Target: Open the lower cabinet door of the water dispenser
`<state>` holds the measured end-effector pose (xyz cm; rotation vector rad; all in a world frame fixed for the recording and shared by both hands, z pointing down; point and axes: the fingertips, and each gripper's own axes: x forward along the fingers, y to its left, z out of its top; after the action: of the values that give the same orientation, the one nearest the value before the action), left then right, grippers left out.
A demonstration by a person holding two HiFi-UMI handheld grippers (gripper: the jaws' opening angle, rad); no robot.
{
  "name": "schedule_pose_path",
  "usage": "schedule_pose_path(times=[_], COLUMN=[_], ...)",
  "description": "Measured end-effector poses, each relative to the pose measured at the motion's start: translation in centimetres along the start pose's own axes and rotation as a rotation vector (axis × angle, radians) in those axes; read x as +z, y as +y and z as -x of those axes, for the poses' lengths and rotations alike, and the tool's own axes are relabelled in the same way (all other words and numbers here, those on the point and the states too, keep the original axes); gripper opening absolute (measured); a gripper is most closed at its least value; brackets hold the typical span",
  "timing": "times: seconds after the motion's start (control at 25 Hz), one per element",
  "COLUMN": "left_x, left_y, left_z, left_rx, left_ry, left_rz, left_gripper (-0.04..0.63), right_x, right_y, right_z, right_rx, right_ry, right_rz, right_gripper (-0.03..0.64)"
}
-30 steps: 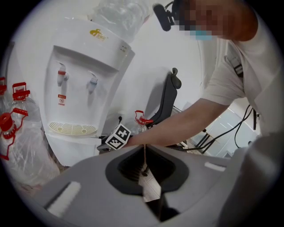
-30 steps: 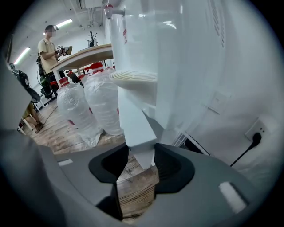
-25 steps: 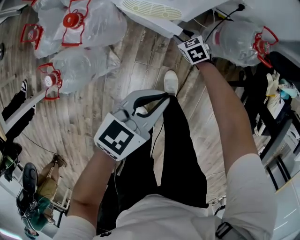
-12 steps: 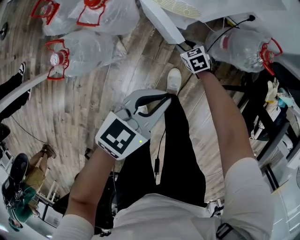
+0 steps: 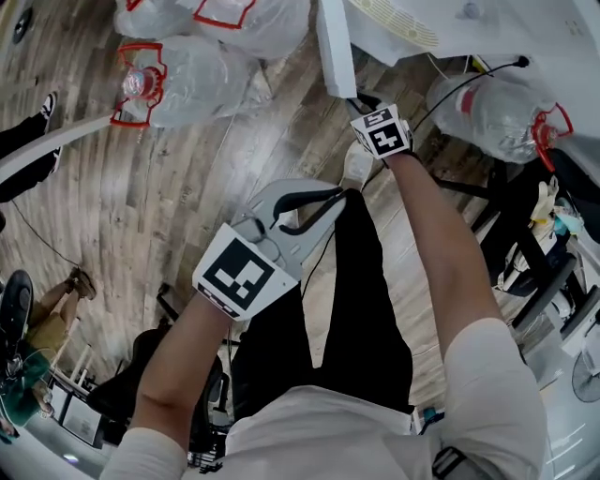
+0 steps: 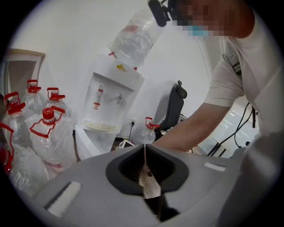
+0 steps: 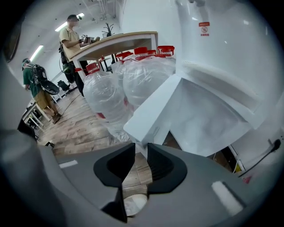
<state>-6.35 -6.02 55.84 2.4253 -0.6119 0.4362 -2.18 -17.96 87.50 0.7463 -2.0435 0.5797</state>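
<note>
A person's right gripper pinches the lower corner of the flat white door on the dispenser. Its jaws have just been closing, and the panel's thin edge fills the narrow gap between the dark ribbed pads. The door stands swung out from the smooth, boxy white cabinet. A cream slotted grille sits above it.

The left gripper, of matte grey moulded plastic, hangs well apart from the door over the person's black trousers. Its jaws are pressed together at the tips with nothing between them.

Clear, crinkled plastic bottles with red caps and handles crowd the wood-plank floor just beside the door.
</note>
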Motion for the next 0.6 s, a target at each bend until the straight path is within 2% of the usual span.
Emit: schedule_pose_path(times=[0.24, 0.6], left_x=[-0.9, -1.9], left_y=[0.8, 2.5], left_z=[2.3, 6.0], left_rx=[0.026, 0.092], left_ry=[-0.042, -0.064], left_rz=[0.001, 0.060], left_gripper=[0.057, 0.057], right_x=[2.1, 6.0], right_y=[3.5, 7.9], right_z=[-1.9, -4.9], right_rx=[0.048, 0.099], right_ry=[0.006, 0.008], right_rz=[0.075, 0.153], right_gripper=[0.081, 0.067])
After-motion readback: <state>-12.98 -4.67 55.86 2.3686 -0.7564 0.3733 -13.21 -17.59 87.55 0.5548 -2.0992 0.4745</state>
